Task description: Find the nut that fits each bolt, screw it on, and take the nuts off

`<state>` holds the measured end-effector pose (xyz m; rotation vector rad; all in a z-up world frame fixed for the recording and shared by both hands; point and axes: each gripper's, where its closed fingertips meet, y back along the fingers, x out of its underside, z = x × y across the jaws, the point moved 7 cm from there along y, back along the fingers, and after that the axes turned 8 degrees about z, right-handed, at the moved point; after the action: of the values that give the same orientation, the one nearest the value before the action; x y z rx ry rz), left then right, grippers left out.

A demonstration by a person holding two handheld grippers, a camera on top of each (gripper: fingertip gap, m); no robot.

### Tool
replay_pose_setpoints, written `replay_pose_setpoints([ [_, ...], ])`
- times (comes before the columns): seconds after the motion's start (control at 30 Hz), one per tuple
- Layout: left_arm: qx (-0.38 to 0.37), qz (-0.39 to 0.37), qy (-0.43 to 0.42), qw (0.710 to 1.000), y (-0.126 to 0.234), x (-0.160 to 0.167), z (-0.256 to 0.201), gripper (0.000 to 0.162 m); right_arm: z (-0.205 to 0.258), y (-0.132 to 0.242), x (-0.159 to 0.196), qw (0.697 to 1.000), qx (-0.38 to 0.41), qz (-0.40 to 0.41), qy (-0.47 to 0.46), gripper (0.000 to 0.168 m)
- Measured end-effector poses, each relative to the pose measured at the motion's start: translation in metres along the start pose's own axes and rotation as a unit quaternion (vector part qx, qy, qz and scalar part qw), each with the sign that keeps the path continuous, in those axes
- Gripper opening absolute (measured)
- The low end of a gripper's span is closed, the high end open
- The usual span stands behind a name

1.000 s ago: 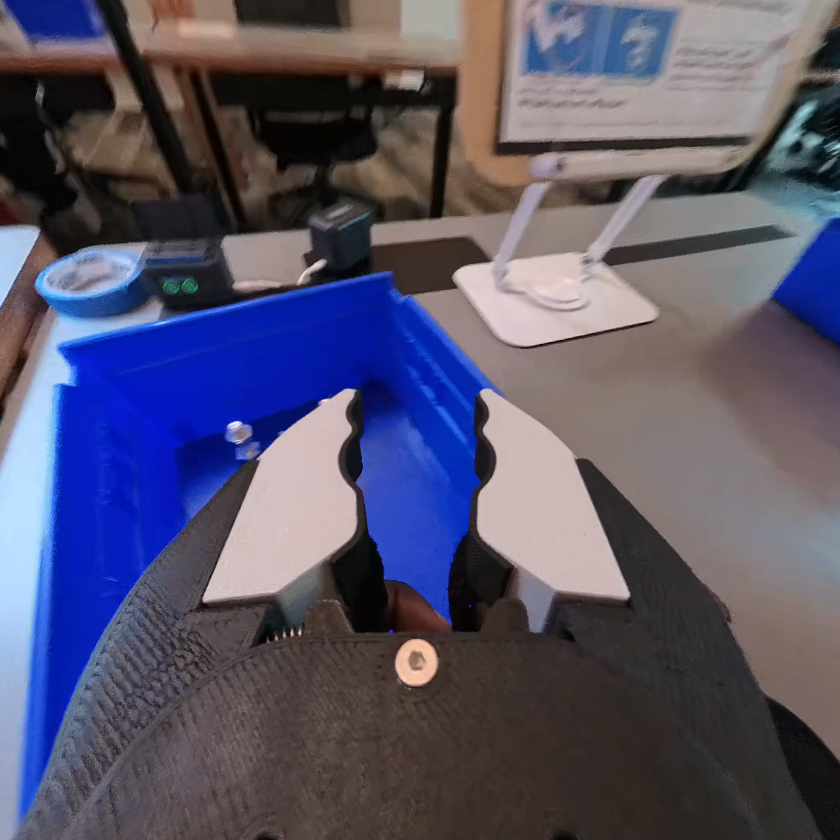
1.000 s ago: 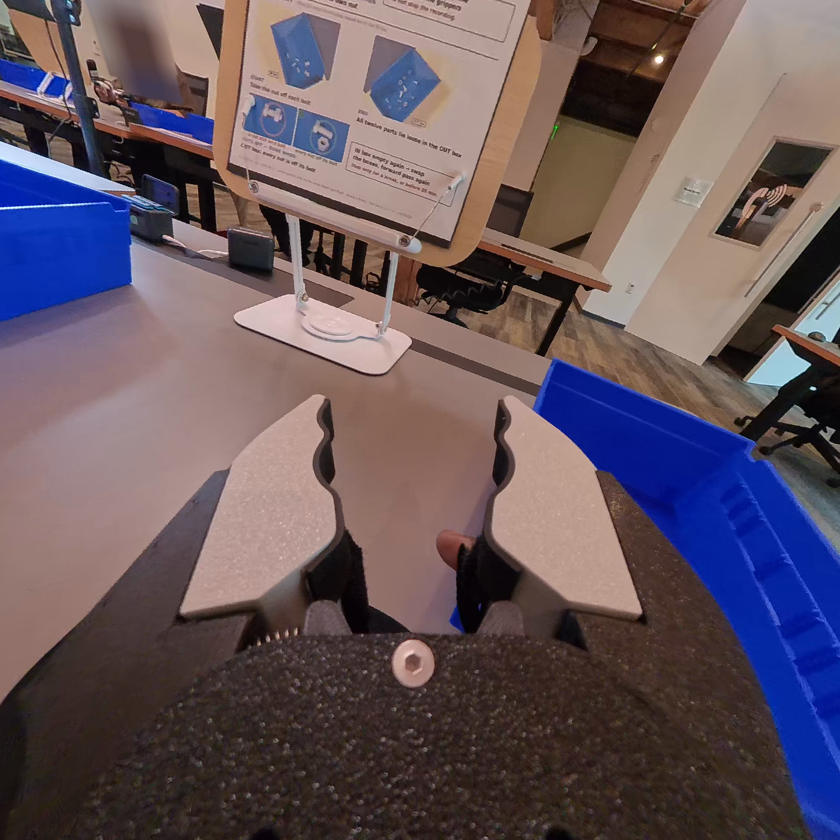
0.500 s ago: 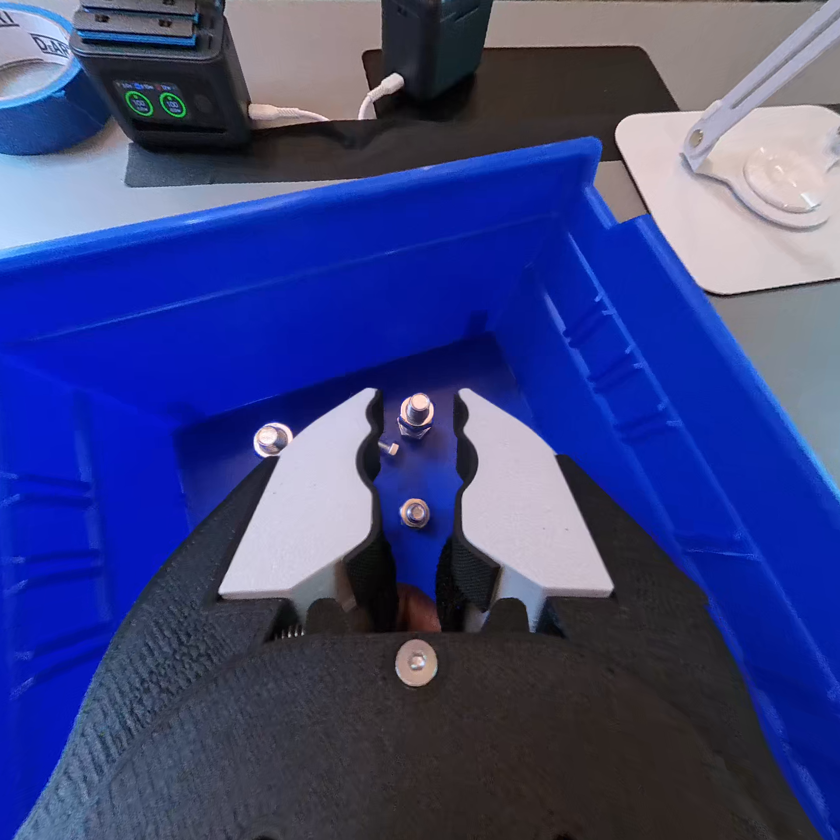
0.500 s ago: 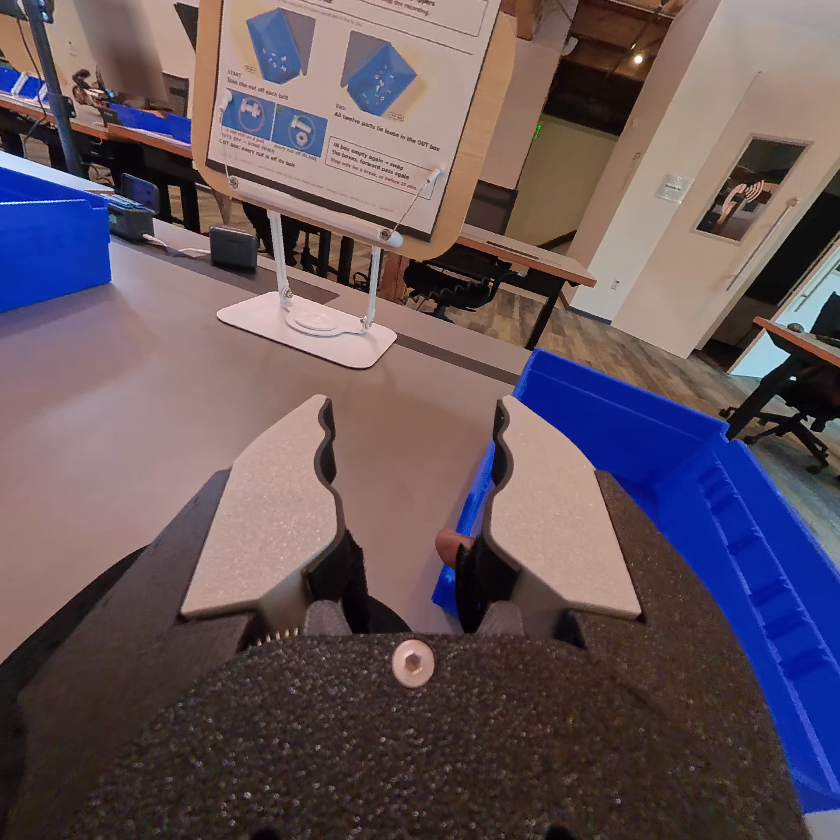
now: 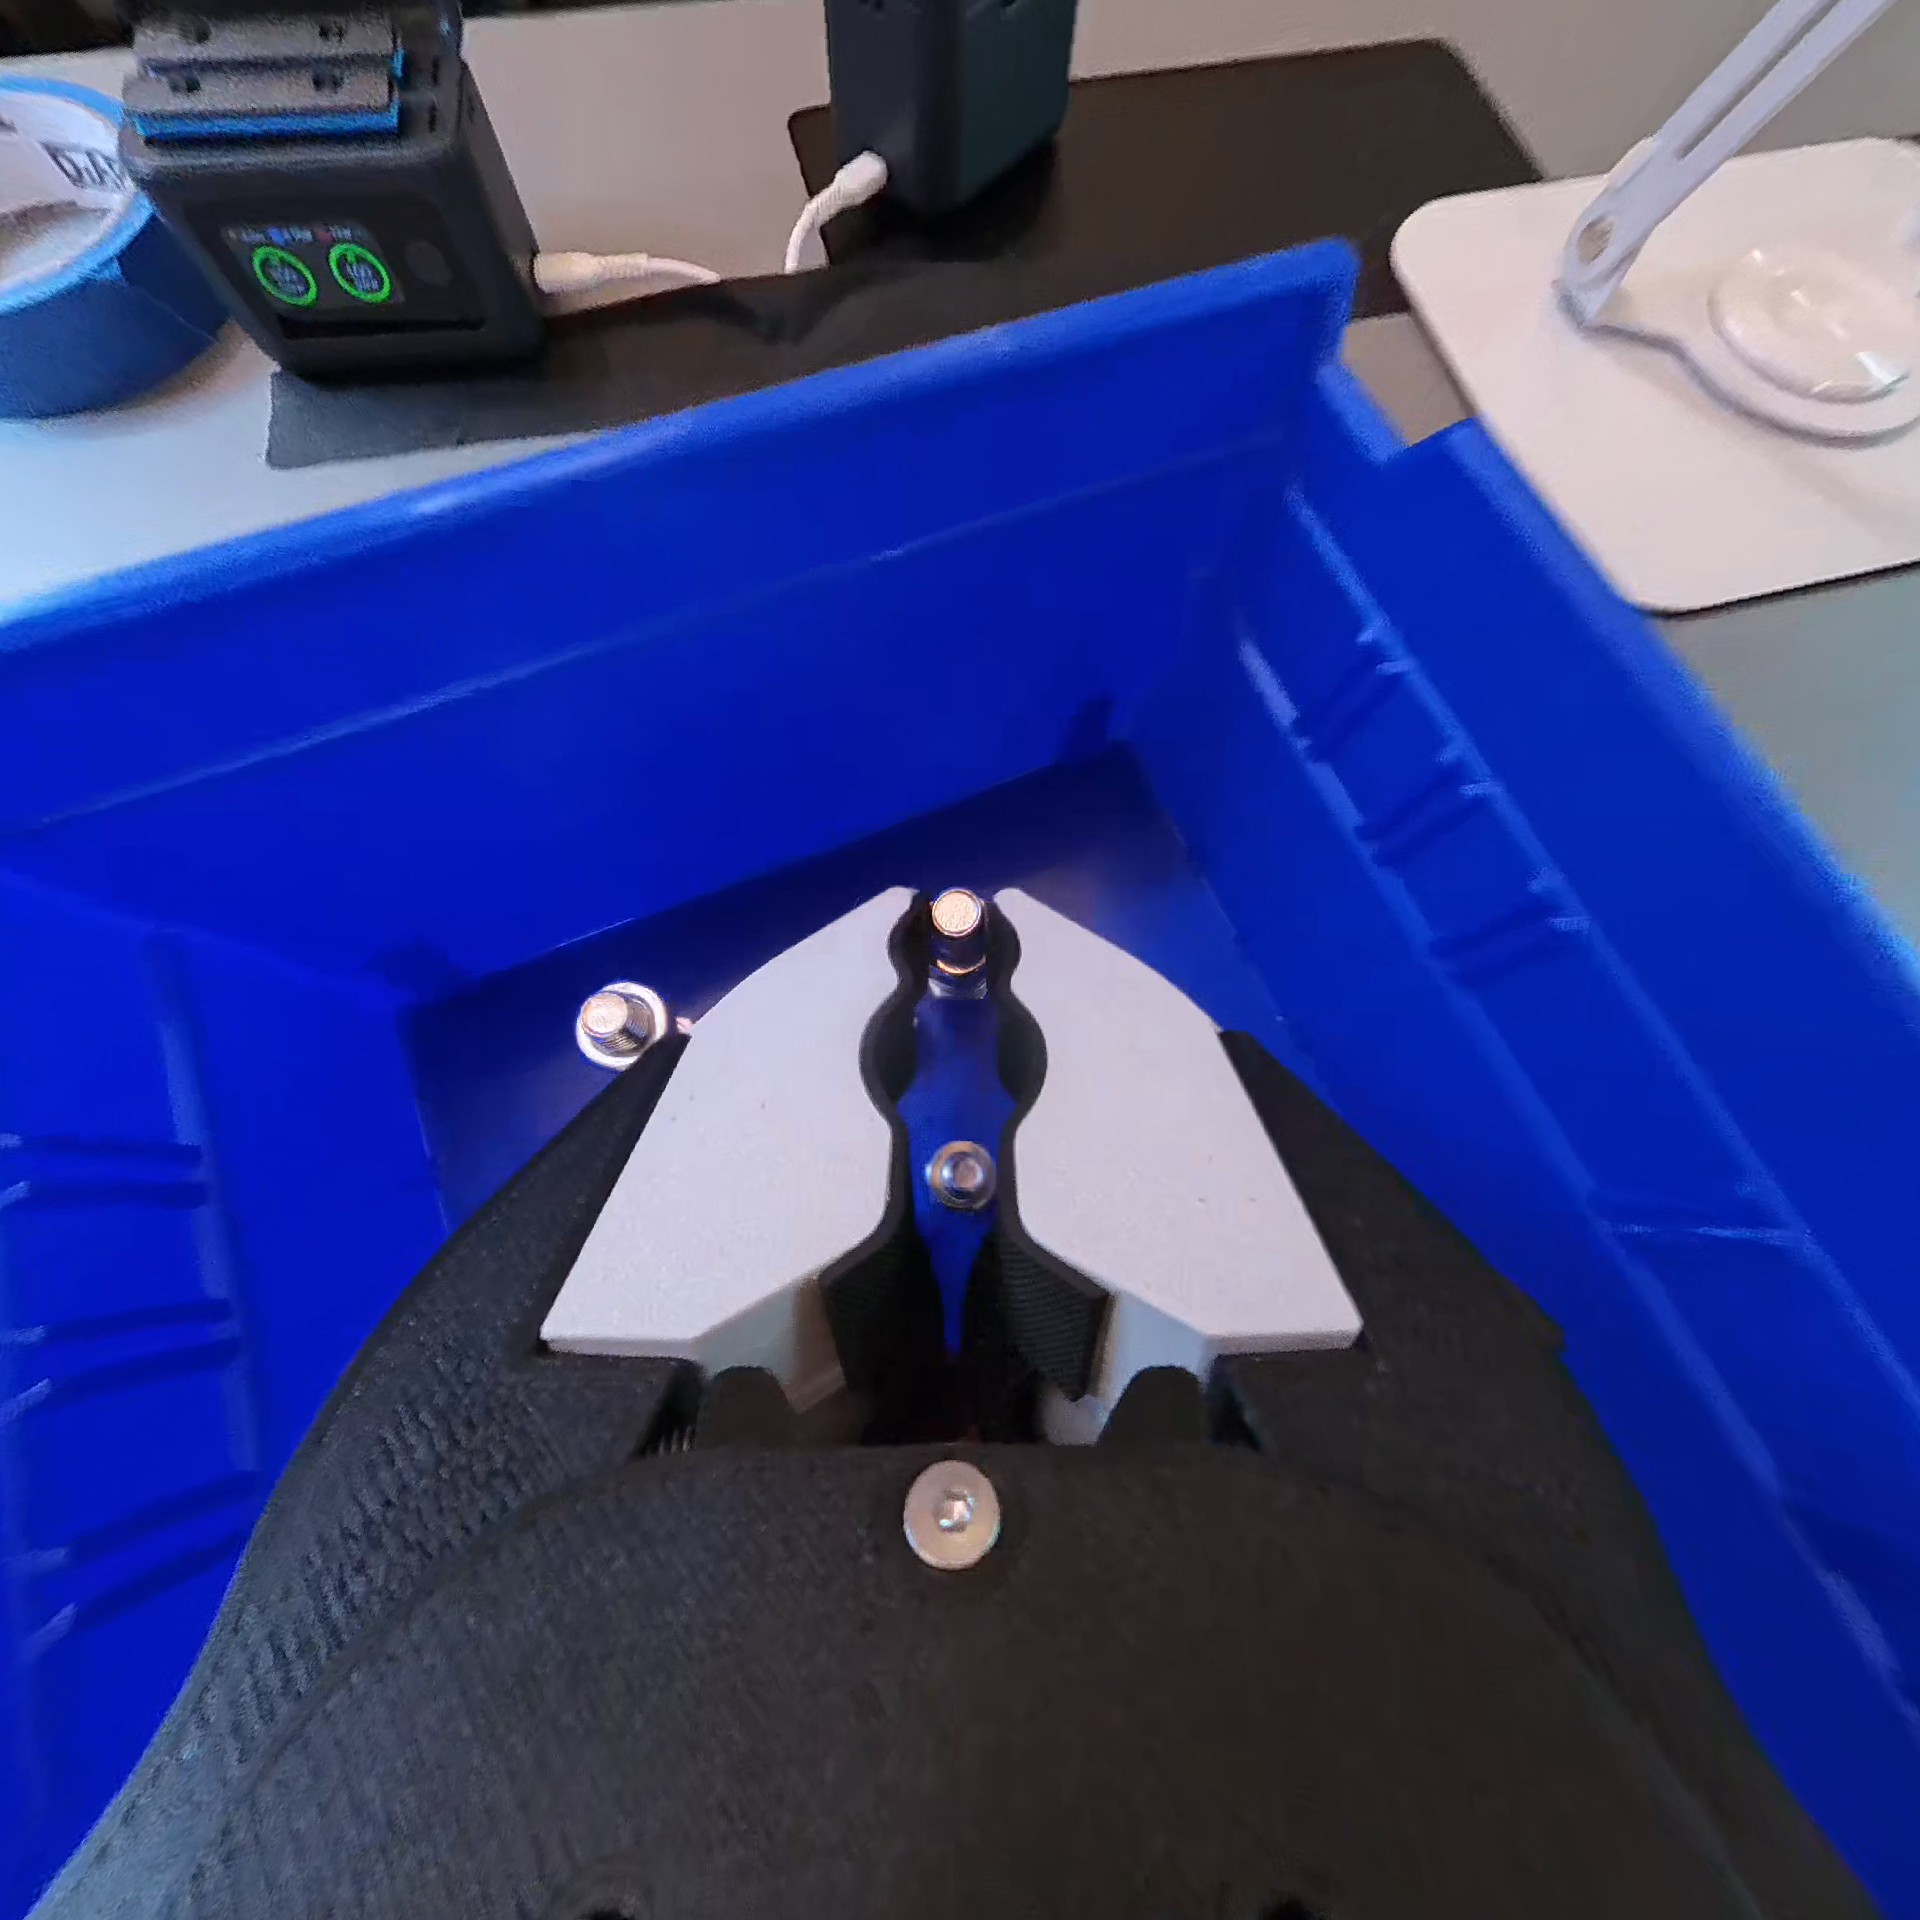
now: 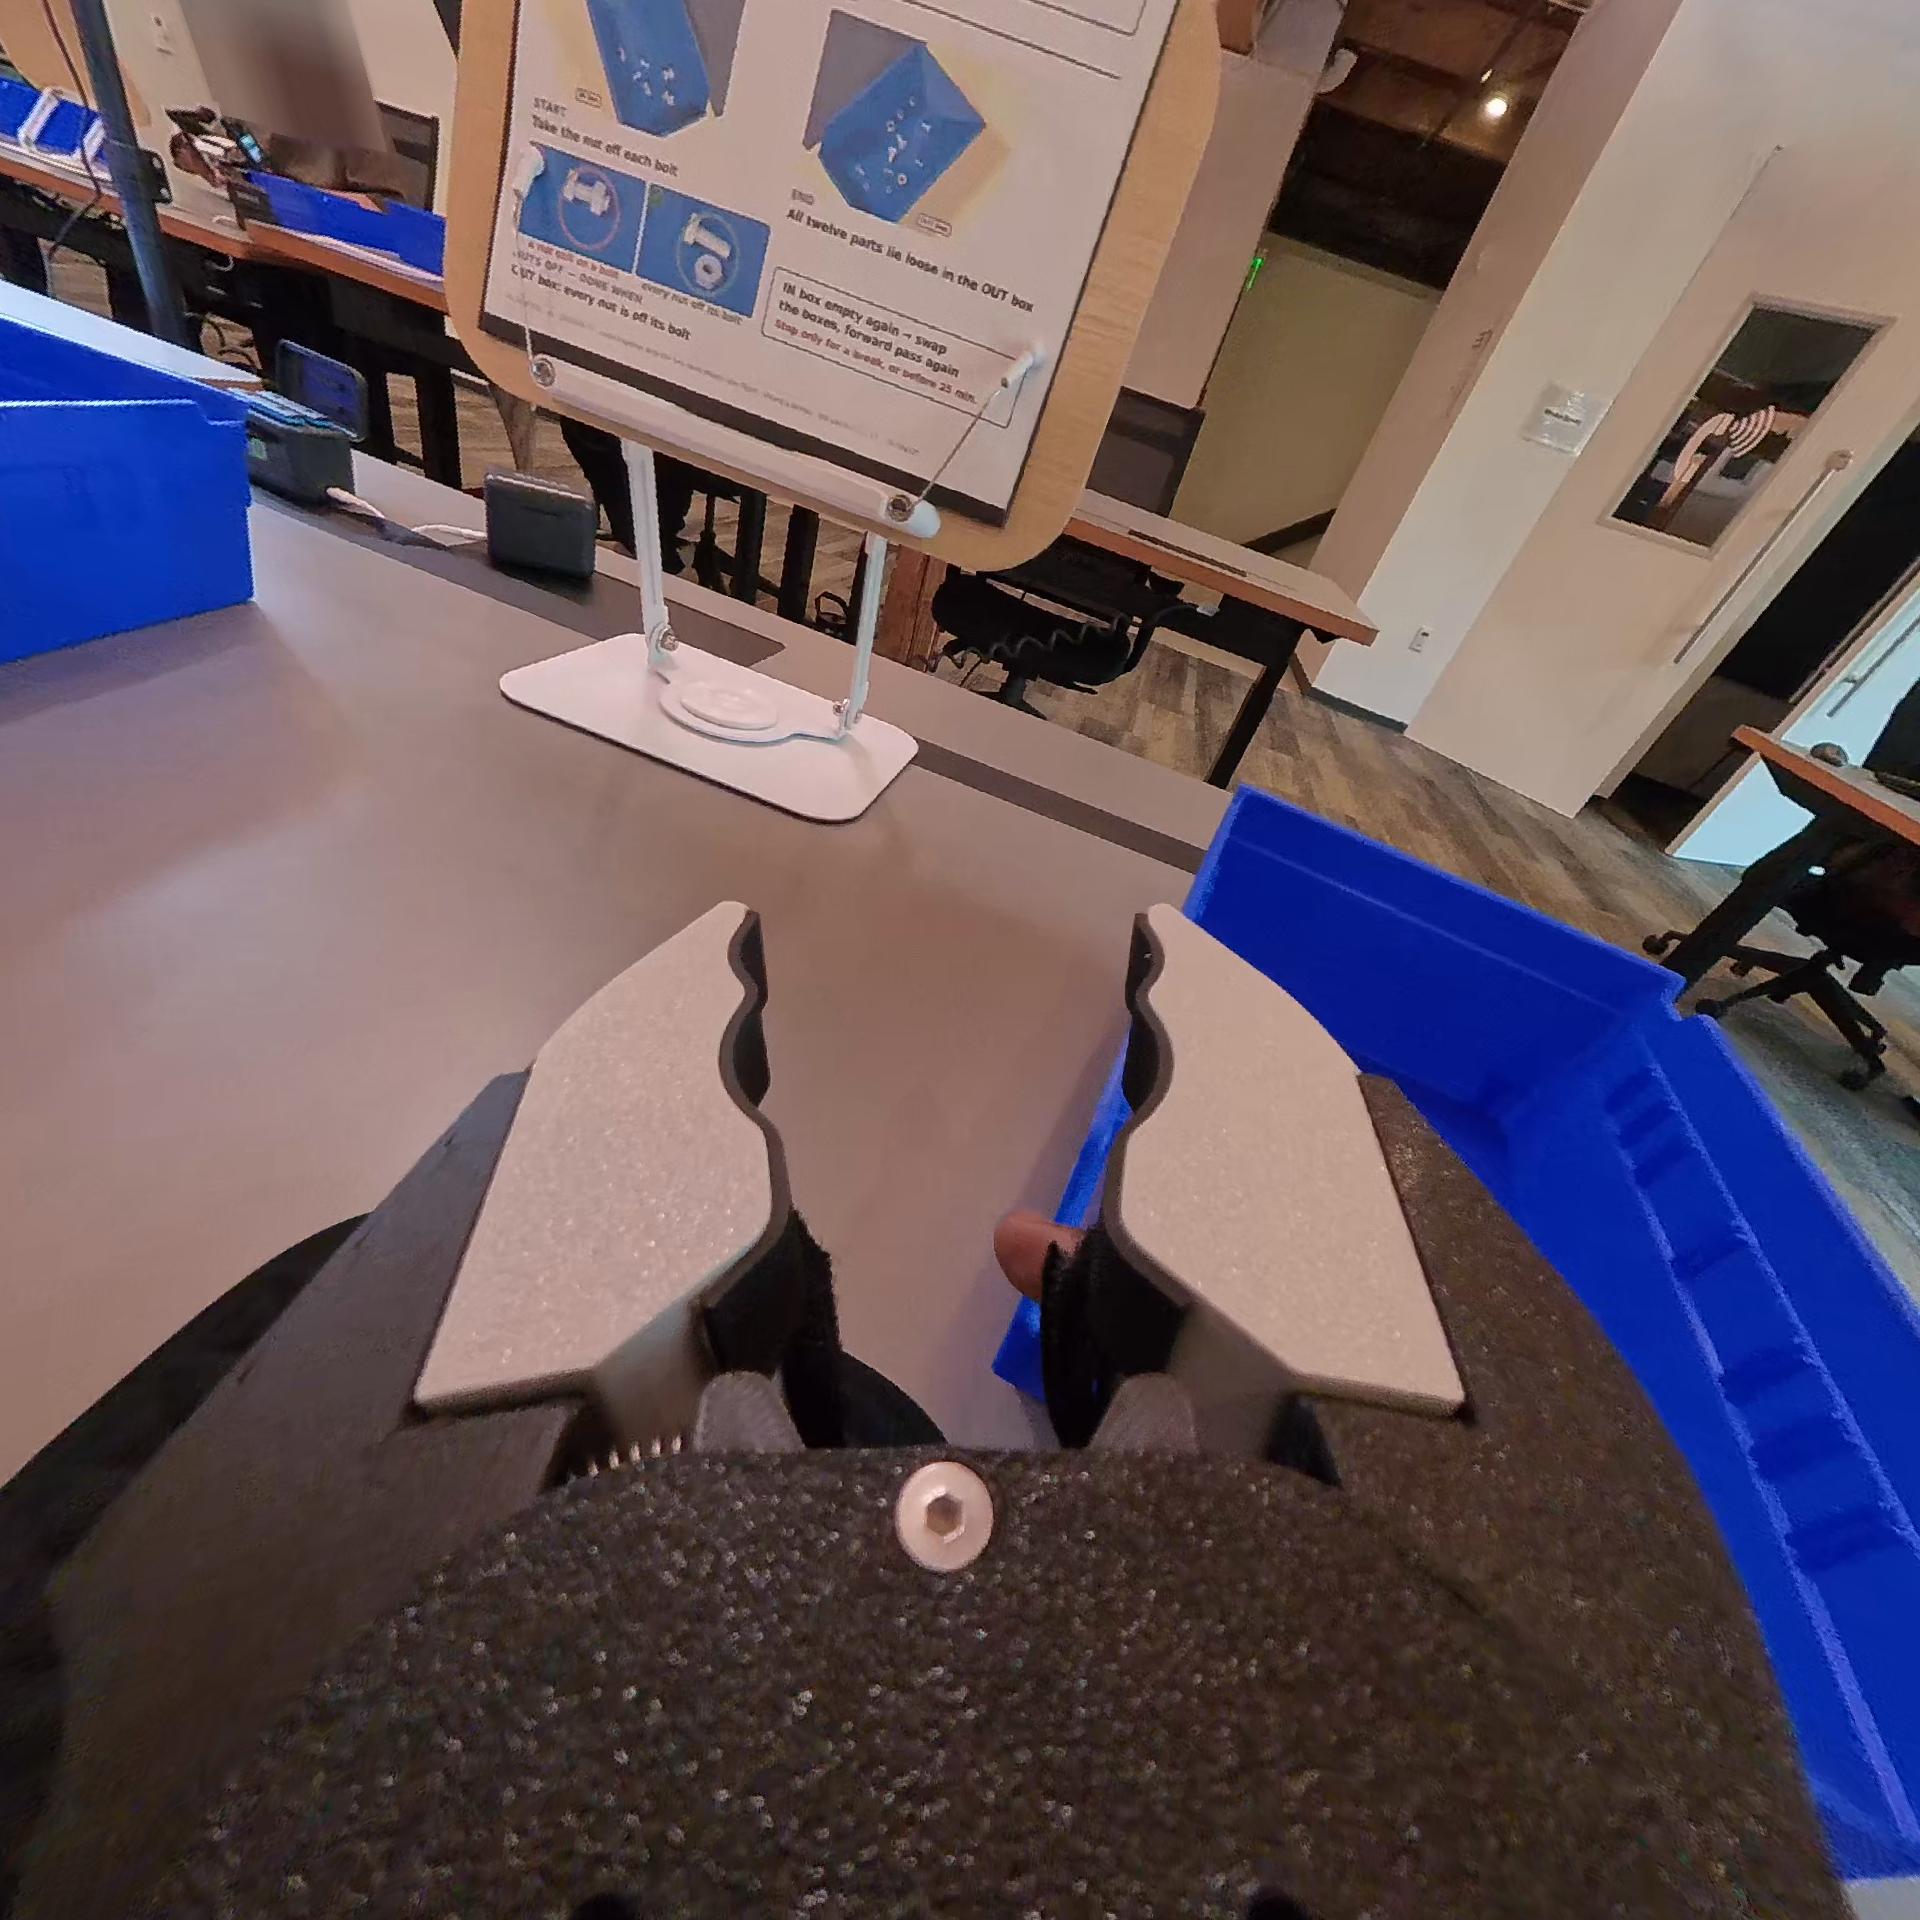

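In the left wrist view my left gripper reaches down into a blue bin and is shut on an upright silver bolt, held between the fingertips near the bin's far corner. A second bolt stands on the bin floor just left of the left finger. A small bolt or nut lies on the floor and shows through the gap between the fingers. In the right wrist view my right gripper is open and empty above the grey table, beside a second blue bin.
A white stand holding an instruction sheet is at the table's far middle; its base also shows in the left wrist view. A blue tape roll, a black charger and a dark box sit behind the left bin. About 25 centimeters separates my left fingertips from the black charger.
My left gripper has tipped down into the bin, moved forward and closed its fingers on the upright bolt. The right gripper has shifted slightly and stays open.
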<state>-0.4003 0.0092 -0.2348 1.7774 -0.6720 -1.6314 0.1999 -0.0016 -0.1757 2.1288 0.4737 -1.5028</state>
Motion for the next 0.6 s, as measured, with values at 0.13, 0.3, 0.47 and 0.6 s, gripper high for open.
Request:
replay_pose_setpoints([
  [0.13, 0.045, -0.038, -0.033, 0.998, 0.034, -0.013, -0.025, 0.010, 0.011, -0.005, -0.005, 0.999, -0.033, -0.001, 0.004, 0.065],
  [0.3, 0.162, -0.083, -0.125, 0.975, 0.091, -0.024, -0.095, 0.010, 0.040, -0.017, -0.018, 0.991, -0.130, -0.010, 0.006, 0.061],
  [0.47, 0.234, -0.116, -0.234, 0.937, 0.141, -0.023, -0.163, 0.010, 0.083, -0.030, -0.044, 0.963, -0.269, -0.032, 0.010, 0.058],
  [0.6, 0.301, -0.132, -0.289, 0.899, 0.167, -0.015, -0.210, 0.010, 0.118, -0.037, -0.068, 0.923, -0.379, -0.067, 0.000, 0.057],
])
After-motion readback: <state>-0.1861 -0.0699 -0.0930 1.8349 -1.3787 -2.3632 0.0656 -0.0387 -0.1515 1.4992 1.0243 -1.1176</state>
